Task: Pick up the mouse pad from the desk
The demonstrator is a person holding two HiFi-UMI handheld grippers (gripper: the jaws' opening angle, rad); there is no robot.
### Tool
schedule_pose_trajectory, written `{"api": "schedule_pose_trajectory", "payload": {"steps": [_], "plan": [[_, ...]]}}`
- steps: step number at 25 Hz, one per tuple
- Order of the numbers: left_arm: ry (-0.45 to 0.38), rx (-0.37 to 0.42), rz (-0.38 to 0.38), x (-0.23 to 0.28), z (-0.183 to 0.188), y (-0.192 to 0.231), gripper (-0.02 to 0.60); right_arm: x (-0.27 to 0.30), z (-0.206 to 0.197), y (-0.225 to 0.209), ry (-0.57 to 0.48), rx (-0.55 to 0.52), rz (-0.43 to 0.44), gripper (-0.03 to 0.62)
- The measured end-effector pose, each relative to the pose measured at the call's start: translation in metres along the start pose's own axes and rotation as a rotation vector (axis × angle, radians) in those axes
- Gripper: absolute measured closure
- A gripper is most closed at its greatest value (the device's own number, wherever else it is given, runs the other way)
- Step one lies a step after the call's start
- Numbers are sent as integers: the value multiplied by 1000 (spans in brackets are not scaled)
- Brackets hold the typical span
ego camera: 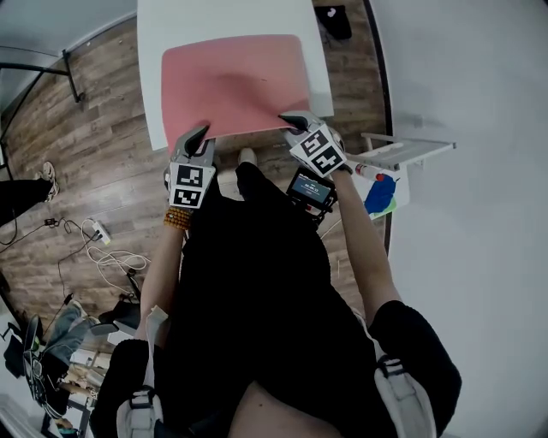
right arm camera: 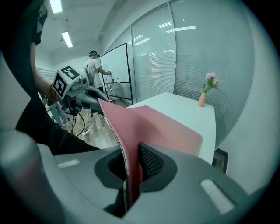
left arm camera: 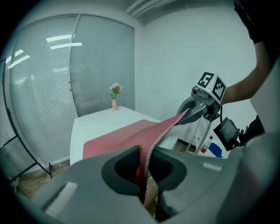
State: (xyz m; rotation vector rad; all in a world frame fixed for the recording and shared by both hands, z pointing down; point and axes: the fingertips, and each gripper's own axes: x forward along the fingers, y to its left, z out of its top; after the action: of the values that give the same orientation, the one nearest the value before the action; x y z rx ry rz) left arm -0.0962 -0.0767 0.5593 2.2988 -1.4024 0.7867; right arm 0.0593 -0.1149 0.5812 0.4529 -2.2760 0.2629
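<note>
Pink mouse pad above white table, near edge raised, far part low on table; left gripper fingers shut tight on near-left corner; right gripper fingers pinch near-right corner; flower vase at far edge

The mouse pad is resting partly on the desk, the left gripper at its near-left corner, the right gripper at its near-right; a vase is standing behind it
</note>
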Motion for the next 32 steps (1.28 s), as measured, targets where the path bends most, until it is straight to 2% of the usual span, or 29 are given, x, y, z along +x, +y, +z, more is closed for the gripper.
{"api": "schedule_pose_trajectory", "payload": {"steps": [12, 21, 32], "plan": [[-127, -27, 11, -38, 61, 3, 540, -55, 46, -1, -124, -6, -31, 551], [-205, -87, 7, -61, 94, 2, 545, -85, 78, -5, -230, 90, -41, 551], [-358, -145, 57, -104, 152, 21, 549, -131, 143, 1, -388, 162, -47, 551]]}}
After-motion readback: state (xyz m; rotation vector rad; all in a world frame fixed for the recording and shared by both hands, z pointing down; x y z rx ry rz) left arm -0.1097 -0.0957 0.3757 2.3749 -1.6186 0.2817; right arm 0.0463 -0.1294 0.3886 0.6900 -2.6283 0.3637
